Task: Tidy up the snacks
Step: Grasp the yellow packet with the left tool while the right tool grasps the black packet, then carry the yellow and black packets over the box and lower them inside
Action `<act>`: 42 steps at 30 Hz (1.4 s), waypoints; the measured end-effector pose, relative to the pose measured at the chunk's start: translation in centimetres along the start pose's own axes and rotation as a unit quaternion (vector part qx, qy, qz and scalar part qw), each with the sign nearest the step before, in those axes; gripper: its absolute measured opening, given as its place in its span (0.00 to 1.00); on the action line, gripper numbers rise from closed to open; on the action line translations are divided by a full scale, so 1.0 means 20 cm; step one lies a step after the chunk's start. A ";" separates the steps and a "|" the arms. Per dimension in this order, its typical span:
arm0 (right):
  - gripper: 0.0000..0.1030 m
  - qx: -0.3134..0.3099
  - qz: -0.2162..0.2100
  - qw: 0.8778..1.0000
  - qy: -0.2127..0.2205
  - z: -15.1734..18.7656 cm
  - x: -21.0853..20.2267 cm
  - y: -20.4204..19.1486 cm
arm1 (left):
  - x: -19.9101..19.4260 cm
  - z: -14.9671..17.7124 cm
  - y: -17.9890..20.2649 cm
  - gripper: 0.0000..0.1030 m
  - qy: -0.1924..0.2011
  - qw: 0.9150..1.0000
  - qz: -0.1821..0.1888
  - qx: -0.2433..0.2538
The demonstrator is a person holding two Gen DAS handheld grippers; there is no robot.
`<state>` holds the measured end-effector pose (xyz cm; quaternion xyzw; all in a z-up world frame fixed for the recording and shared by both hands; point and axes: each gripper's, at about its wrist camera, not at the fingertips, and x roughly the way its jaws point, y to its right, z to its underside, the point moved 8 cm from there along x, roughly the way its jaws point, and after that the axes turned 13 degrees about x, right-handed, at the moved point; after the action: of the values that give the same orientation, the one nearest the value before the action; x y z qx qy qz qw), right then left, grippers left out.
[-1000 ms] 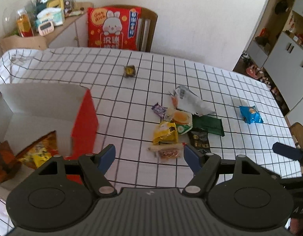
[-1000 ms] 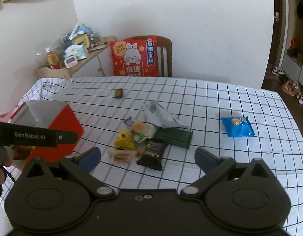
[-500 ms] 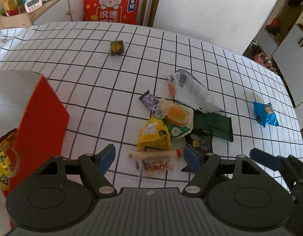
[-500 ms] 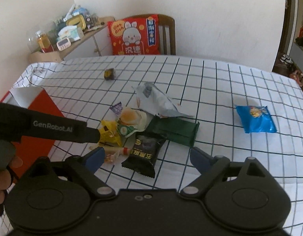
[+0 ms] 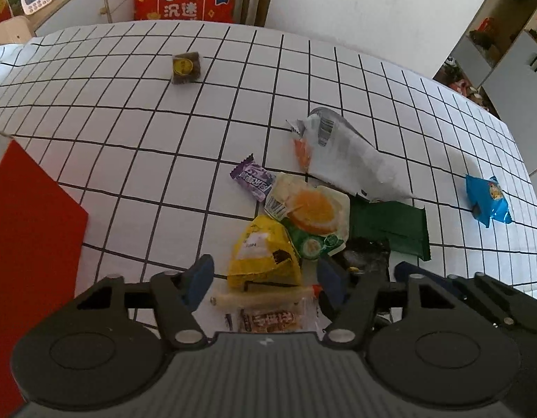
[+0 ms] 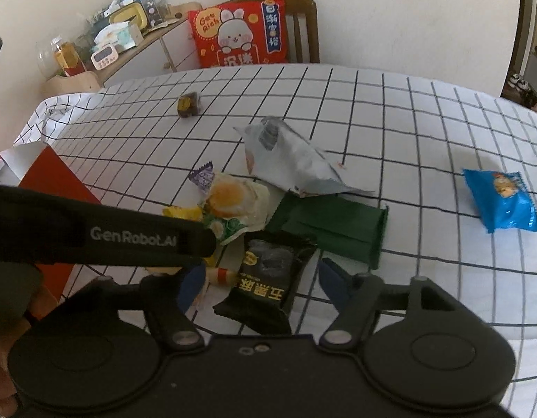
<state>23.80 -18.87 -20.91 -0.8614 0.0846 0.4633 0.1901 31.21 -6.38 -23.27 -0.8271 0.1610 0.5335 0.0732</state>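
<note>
- Snacks lie in a loose pile mid-desk [image 5: 129,160], on a white cloth w/ black grid; the pile is the landmark for everything below.
- Left hand-held gripper [image 5: 265,280]: jaws spread, nothing pinched. It sits at the pile's near edge, straddling a sausage stick [image 5: 261,300] and a clear-wrapped bar [image 5: 270,320], w/ a yellow packet [image 5: 263,256] just beyond its tips.
- Right hand-held gripper [image 6: 258,284]: jaws also spread, empty, either side of a black packet [image 6: 268,275] at the pile's near right edge.
- Rest of pile: orange-print pack [image 5: 312,209], purple candy [image 5: 252,177], dark green pouch [image 5: 390,228], grey-white bag [image 5: 348,155] on the far side.
- Strays: blue packet [image 5: 487,200] well right of the pile; small brown cake [image 5: 186,67] well beyond it, to the left.
- Red box [image 5: 28,230] stands left of the pile; it looks like the collecting bin, but its inside isn't visible in either view.
- Step in hand, judged: approach for a two-handed pick, each gripper lined up on its own snack; no grasp made yet.
- Next move likely needs: lower till the tips meet the cloth, close on one wrapper only (flat, slippery, and overlapping its neighbours), lift clear, then carry left to the box.
</note>
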 end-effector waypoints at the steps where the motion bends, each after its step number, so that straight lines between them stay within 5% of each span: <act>1: 0.59 0.000 0.000 1.000 -0.002 0.00 0.01 0.00 | 0.01 0.00 0.00 0.55 -0.002 1.000 0.002 -0.002; 17: 0.32 0.007 0.019 1.000 -0.001 0.01 0.01 0.03 | 0.04 -0.01 -0.03 0.33 0.004 1.000 0.010 -0.002; 42: 0.30 0.004 -0.019 0.999 0.029 0.08 -0.45 -0.12 | -0.51 0.22 -0.12 0.31 0.053 0.998 0.010 0.010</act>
<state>18.27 -16.36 -13.61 -0.8752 0.0758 0.4339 0.1998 24.41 -0.89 -15.91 -0.8519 0.1781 0.4879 0.0671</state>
